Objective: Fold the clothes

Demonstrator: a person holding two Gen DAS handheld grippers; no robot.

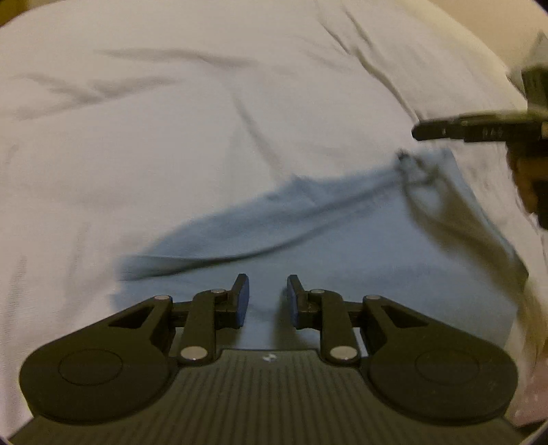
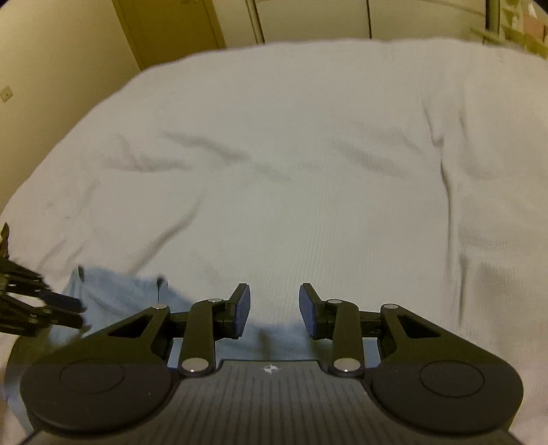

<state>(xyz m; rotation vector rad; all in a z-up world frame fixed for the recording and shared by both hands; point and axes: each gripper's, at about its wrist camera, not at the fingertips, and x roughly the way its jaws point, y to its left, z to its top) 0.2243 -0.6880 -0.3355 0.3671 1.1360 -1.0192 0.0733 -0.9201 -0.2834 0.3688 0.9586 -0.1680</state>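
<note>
A light blue garment (image 1: 342, 239) lies on the white bed sheet (image 1: 171, 137), with a dark drawstring near its far right corner. My left gripper (image 1: 268, 294) hovers over the garment's near part, open, with nothing between its blue pads. The right gripper's fingers (image 1: 445, 129) reach in from the right edge of the left wrist view, above the garment's corner. In the right wrist view, my right gripper (image 2: 274, 304) is open and holds nothing, over the edge of the same blue garment (image 2: 113, 291). The left gripper (image 2: 65, 309) shows at the left edge there.
The white sheet (image 2: 291, 171) covers a wide bed and carries several shallow wrinkles. Beyond the bed's far edge stand beige cabinet doors (image 2: 308, 17) and a wall (image 2: 51, 51). A pinkish patterned cloth (image 1: 527, 404) shows at the lower right of the left wrist view.
</note>
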